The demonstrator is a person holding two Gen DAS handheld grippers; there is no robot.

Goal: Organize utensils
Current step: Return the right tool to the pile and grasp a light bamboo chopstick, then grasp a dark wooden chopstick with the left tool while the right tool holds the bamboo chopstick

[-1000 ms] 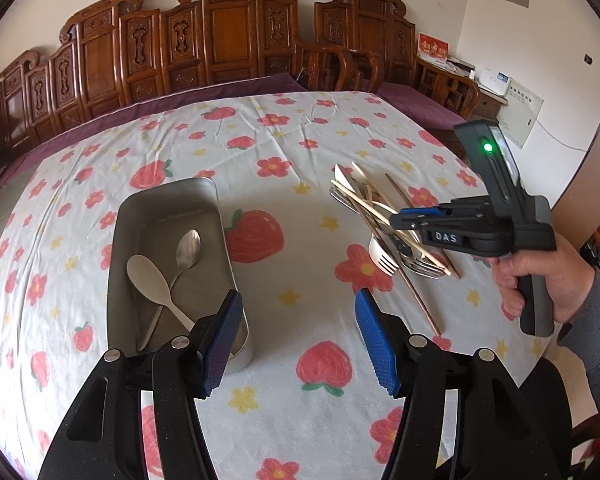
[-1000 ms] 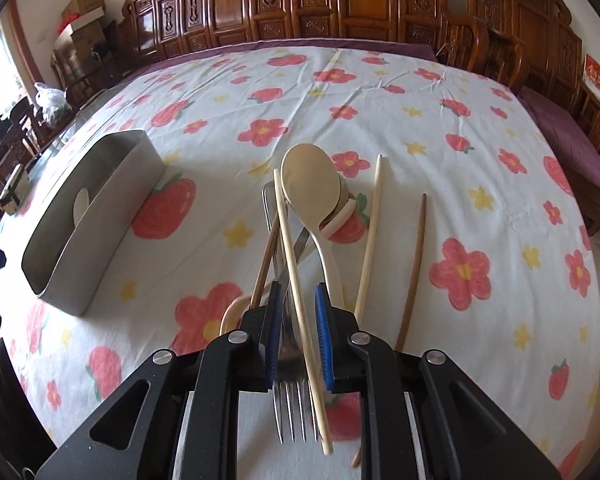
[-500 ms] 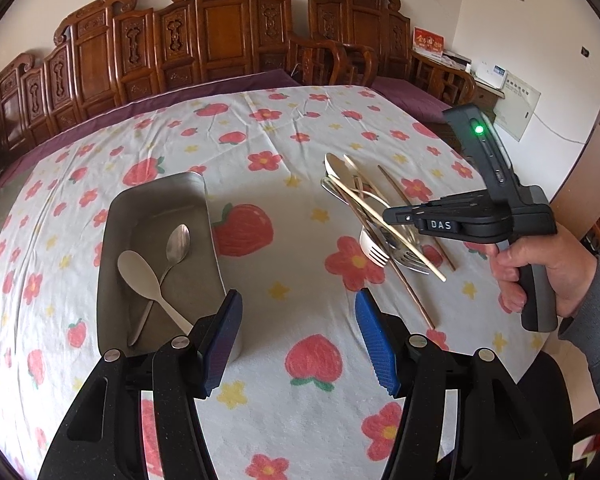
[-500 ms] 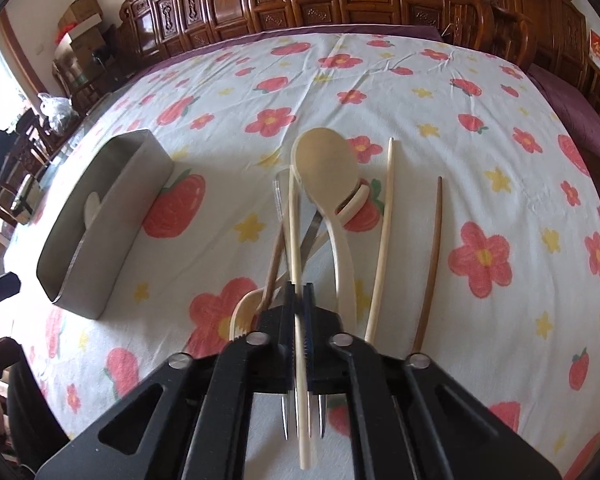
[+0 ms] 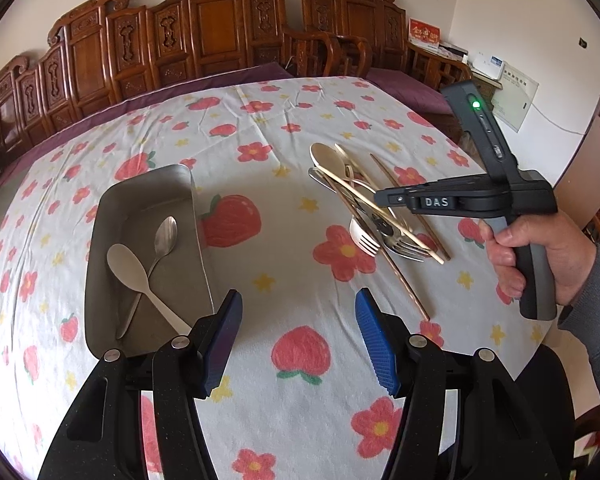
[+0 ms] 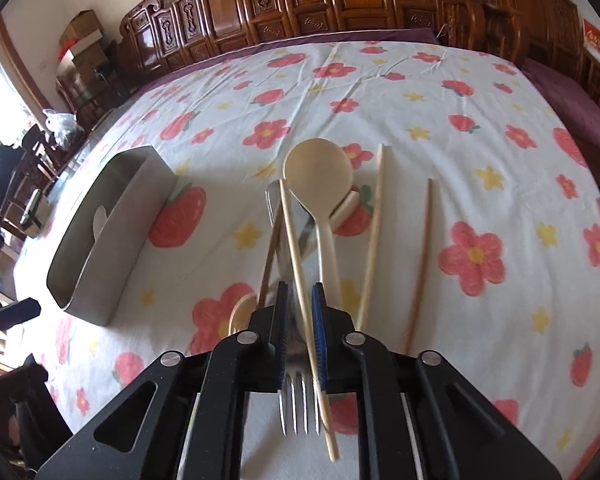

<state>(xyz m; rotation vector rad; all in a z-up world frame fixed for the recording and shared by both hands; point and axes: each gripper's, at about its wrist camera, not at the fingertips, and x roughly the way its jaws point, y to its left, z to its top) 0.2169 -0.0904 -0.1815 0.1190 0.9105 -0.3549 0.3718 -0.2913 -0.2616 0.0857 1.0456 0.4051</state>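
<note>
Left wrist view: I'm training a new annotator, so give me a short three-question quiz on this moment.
1. How many utensils lie in the metal tray? A) one B) two C) four
2. True or false: the left gripper has its jaws shut on a spoon.
3. Fill in: seen in the left wrist view, the loose pile of forks, spoons and chopsticks lies to the ___ of the tray.

Key
1. B: a white spoon and a metal spoon.
2. False: its jaws stand open with nothing between them.
3. Right.
</note>
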